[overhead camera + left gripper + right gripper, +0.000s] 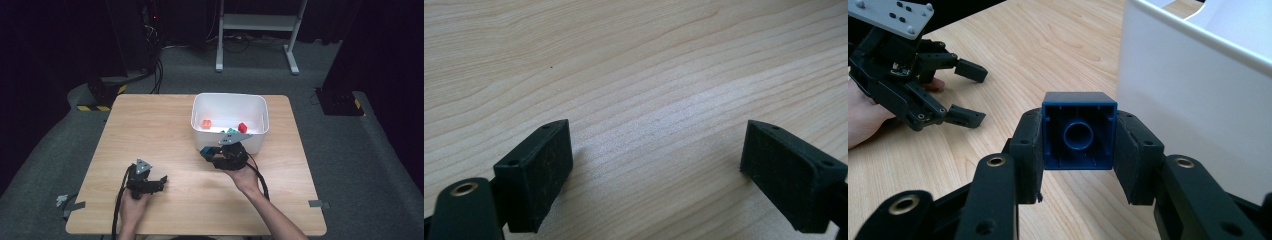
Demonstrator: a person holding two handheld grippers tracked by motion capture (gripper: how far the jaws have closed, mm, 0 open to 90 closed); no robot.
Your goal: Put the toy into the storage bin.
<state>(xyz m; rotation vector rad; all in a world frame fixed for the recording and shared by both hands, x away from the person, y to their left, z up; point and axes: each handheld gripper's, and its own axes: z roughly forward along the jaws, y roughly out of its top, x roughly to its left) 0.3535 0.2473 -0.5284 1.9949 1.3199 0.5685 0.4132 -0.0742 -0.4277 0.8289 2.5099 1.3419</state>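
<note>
Left gripper [161,181] sits low over the light wooden table [150,130] near the front-left, jaws spread wide, nothing between them; in the left gripper view the black pads [541,170] frame bare wood grain. Right gripper [206,154] is at mid-table, just beside the front wall of the white rectangular plastic bin [260,115], jaws clamped on a dark blue hollow plastic building block [1078,131]. Block is held by its two side faces, open underside with round socket facing the right gripper view's camera, clear of the tabletop, outside the bin. Inside the bin: an orange block [206,123], a teal block [231,131], a red block [242,127].
</note>
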